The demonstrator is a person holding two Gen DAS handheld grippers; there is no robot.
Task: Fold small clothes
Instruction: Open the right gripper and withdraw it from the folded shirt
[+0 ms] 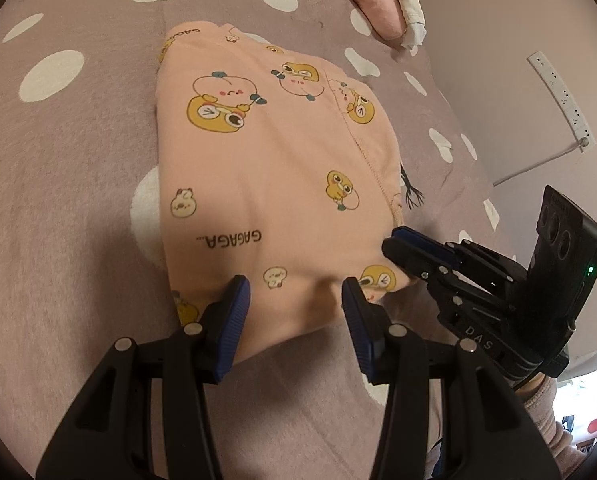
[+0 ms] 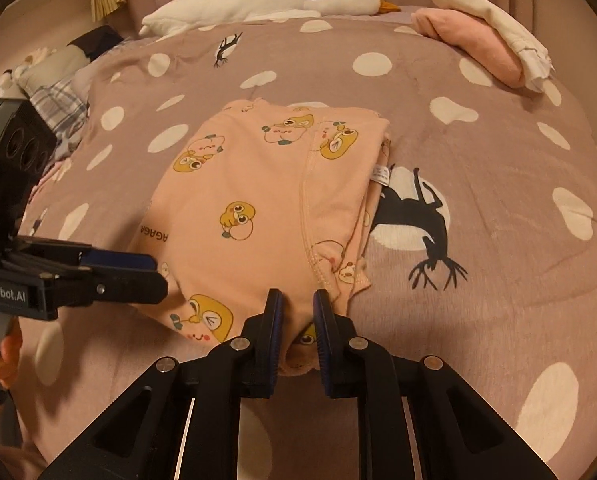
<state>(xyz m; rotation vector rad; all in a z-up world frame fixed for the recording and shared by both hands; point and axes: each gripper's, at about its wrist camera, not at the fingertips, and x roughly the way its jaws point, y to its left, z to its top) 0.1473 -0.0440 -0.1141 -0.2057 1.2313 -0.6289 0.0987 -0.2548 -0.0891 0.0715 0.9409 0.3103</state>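
Reading "GAGAGA" on peach garment (image 1: pixel 274 168), "GenRobot.AI" on left gripper (image 2: pixel 154 280)

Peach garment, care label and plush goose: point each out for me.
peach garment (image 2: pixel 258 184), right wrist view, flat top panel.
care label (image 2: pixel 381 173), right wrist view, white tag at the right edge.
plush goose (image 2: pixel 238 6), right wrist view, white body.

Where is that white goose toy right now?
In the right wrist view, the white goose toy lies along the far edge of the bed, beyond the peach printed garment, to the left of the pink and white folded clothes.
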